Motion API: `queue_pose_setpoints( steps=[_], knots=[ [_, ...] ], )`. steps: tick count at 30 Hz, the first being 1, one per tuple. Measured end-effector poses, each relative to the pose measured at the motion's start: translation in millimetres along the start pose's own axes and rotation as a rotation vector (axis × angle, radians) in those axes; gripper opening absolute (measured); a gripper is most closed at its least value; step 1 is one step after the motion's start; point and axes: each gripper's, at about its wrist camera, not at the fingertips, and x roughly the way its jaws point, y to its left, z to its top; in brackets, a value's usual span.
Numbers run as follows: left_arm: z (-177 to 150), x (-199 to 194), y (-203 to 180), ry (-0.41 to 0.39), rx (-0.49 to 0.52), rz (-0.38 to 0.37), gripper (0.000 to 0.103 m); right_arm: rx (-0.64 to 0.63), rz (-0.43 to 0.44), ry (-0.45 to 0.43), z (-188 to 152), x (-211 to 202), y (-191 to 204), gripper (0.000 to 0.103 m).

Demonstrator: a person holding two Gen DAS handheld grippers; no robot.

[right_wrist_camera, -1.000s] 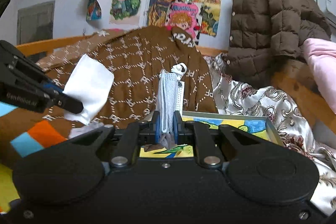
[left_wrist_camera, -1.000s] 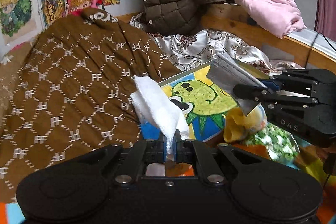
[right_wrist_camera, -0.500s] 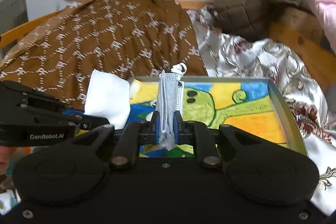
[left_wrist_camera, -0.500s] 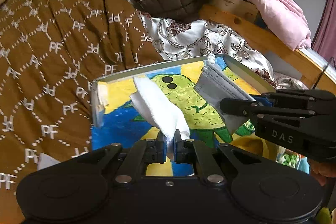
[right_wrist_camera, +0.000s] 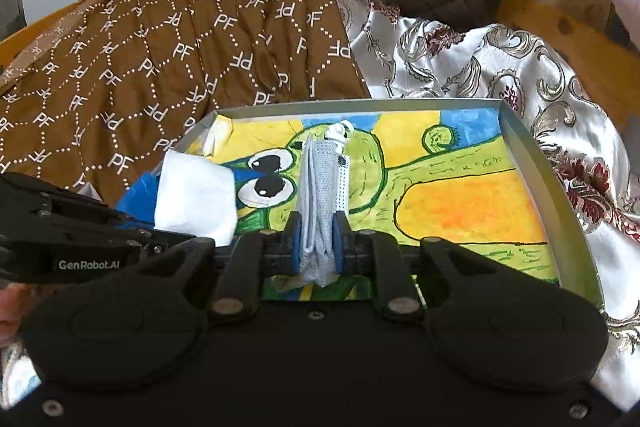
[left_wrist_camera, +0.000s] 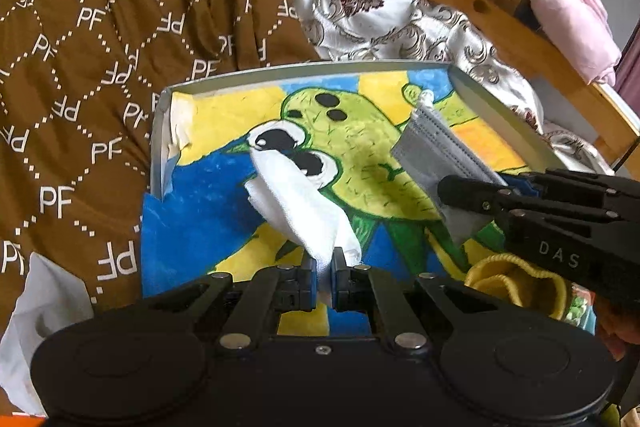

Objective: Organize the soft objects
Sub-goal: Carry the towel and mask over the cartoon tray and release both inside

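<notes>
Item 1, white cloth [left_wrist_camera: 296, 203]: pinched at its lower end between the pressed-together jaws of your left gripper [left_wrist_camera: 326, 277]; it stands up from the fingers and hangs over the near-left part of the tray [left_wrist_camera: 500, 115], not resting on it as far as can be judged

Item 2, grey face mask [right_wrist_camera: 322, 195]: bunched and gripped upright in your right gripper [right_wrist_camera: 318, 247], jaws closed on its folds, ear loop at the top; carried above the tray's middle, not yet set down

Item 3, tray with the green cartoon drawing lining it: sits on the bed between the brown patterned quilt [left_wrist_camera: 100, 47] and the silver floral fabric [right_wrist_camera: 480, 67]; nothing soft appears to lie loose in it

Item 4, yellow knitted piece [left_wrist_camera: 516, 287]: lies at the tray's near-right edge, under your right gripper, untouched

Status, as a judgement: both pieces brought to the tray, neither released; you have the placing of both left, then likely the yellow piece
</notes>
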Motion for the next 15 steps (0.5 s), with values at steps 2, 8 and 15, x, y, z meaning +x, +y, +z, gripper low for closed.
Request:
queue_pose_setpoints(
  steps=[2, 8, 15],
  knots=[
    [0, 0, 0, 0.008, 0.0, 0.006, 0.008, 0.001, -0.003, 0.004, -1, 4, -1, 0.012],
    [2, -2, 1, 0.025, -0.007, 0.044, 0.019, -0.006, -0.015, 0.011, -4, -1, 1, 0.017],
    [4, -16, 0, 0.022, -0.014, 0.075, 0.037, -0.009, -0.034, -0.012, 2, -22, 3, 0.031]
  ],
)
